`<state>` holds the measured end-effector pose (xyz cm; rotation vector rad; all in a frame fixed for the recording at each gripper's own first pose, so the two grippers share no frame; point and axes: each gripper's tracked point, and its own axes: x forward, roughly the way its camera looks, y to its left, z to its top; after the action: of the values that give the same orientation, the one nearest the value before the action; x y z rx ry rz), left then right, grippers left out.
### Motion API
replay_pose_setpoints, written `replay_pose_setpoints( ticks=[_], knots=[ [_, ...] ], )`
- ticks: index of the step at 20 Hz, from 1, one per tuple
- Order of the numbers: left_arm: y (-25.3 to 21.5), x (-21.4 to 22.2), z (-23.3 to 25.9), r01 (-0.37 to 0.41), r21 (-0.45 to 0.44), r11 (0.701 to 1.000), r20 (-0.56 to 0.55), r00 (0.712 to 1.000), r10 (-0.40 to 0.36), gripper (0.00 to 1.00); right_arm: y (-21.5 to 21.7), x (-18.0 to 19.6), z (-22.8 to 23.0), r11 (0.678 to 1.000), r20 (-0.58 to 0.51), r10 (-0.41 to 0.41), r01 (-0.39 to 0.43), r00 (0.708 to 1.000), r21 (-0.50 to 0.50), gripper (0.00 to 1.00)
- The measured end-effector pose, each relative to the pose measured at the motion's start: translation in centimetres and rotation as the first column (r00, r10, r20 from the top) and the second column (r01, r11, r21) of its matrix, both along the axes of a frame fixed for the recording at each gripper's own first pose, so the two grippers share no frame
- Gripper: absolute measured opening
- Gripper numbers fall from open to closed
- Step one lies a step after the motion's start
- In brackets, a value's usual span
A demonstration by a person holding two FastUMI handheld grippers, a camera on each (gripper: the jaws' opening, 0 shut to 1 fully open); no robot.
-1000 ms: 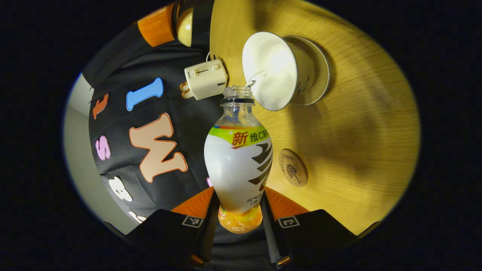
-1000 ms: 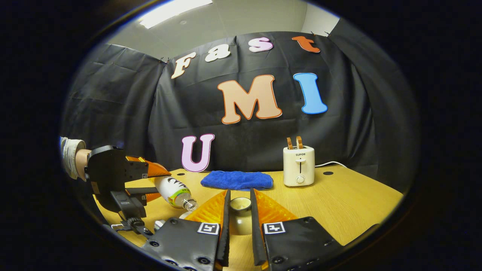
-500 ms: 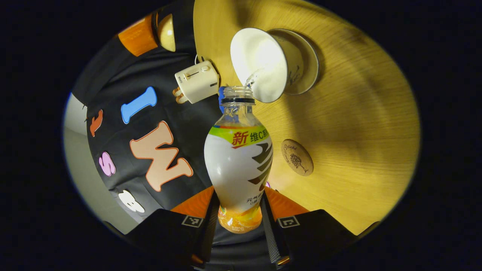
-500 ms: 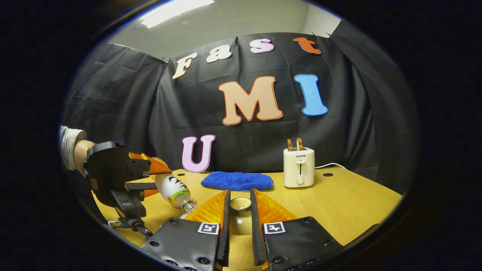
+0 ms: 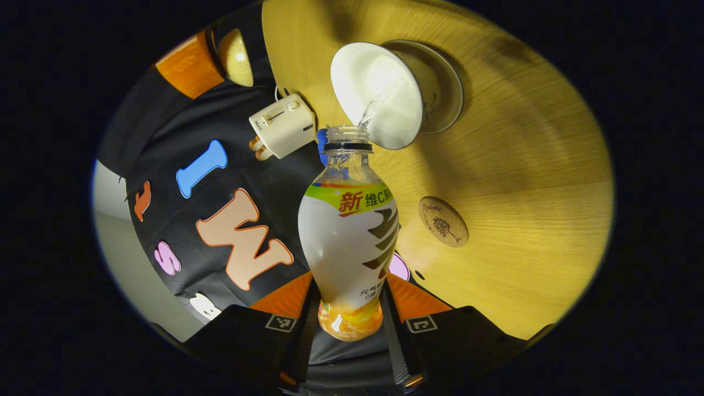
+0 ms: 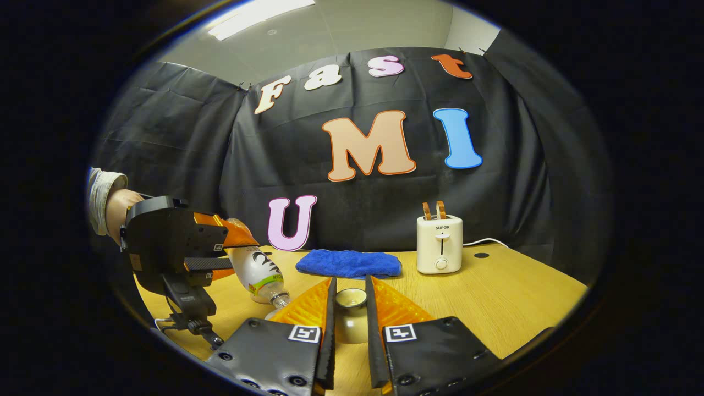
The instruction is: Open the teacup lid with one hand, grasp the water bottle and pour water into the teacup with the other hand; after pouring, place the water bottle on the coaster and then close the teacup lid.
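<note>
over the teacup [image 5: 385, 93] rim, left gripper [image 5: 350, 308] pinches tilted water bottle [image 5: 349, 242]; right gripper [image 6: 350, 308] clamps teacup lid [image 6: 351, 316]; coaster [image 5: 443, 221] on bare tabletop [image 5: 522, 181].

I see warm overhead light, ceiling panel [image 6: 264, 10] glaring, soft shadows on table [image 5: 522, 165], edges bowed, focus sharp.

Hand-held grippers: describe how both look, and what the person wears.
Each hand-held gripper, left and right, has black housings bearing square black-and-white tags, translucent orange finger shells and dark ribbed inner pads. From the right gripper view, the left one is a black block with orange fingers, below a light sleeve.
</note>
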<state>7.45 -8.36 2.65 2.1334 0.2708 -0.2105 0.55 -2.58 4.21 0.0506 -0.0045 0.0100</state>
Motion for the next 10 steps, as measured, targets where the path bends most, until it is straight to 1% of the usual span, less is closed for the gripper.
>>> replay_pose_setpoints(
  ticks=[3, 4, 5, 8, 10],
  knots=[
    [-0.36, 0.14, 0.38, 0.011, 0.036, 0.999, -0.002, 1.000, -0.010, 0.57, -0.01, -0.02, -0.05, 1.000, -0.002, 0.000, 0.000, 1.000, -0.002, 0.27],
    [-0.40, 0.11, 0.43, 0.016, 0.041, 0.999, 0.002, 1.000, -0.016, 0.55, -0.04, 0.00, -0.01, 1.000, -0.001, -0.001, 0.001, 1.000, -0.004, 0.28],
    [-0.41, 0.12, 0.46, 0.020, 0.043, 0.999, 0.004, 1.000, -0.020, 0.57, -0.02, -0.04, 0.03, 1.000, 0.000, 0.000, 0.000, 1.000, -0.004, 0.29],
    [-0.30, 0.17, 0.61, 0.016, 0.062, 0.998, 0.004, 1.000, -0.017, 0.58, -0.14, 0.00, 0.06, 1.000, 0.002, -0.003, 0.003, 1.000, 0.000, 0.28],
    [-0.46, 0.37, 0.89, 0.018, 0.081, 0.997, 0.007, 1.000, -0.019, 0.57, -0.17, -0.05, 0.21, 1.000, 0.004, -0.005, 0.005, 1.000, 0.002, 0.29]
  ],
)
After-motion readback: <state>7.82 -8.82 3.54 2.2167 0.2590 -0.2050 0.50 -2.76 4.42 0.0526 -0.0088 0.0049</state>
